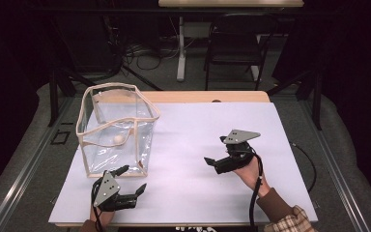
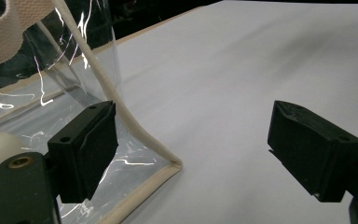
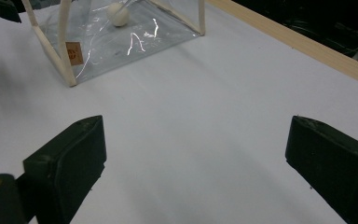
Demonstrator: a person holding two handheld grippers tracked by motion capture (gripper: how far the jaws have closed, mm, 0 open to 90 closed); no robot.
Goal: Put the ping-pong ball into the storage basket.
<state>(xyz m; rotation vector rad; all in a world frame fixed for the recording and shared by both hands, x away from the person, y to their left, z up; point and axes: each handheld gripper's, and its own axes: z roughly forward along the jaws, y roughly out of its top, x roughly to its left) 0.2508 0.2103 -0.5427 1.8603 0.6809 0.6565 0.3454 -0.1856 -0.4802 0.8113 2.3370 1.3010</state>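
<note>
While a white sheet (image 1: 198,145) covers the table in a dark room, a clear bag (image 1: 116,128) stands upright at back left, mouth up, ball (image 1: 119,139) inside. Left gripper (image 1: 125,186) sits just beside its near corner, right gripper (image 1: 212,162) well apart; both jaws open, empty.

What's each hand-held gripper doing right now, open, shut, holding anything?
Left hand-held gripper: open, empty, beside the clear plastic bag with beige trim.
Right hand-held gripper: open, empty, above the white tabletop.
</note>
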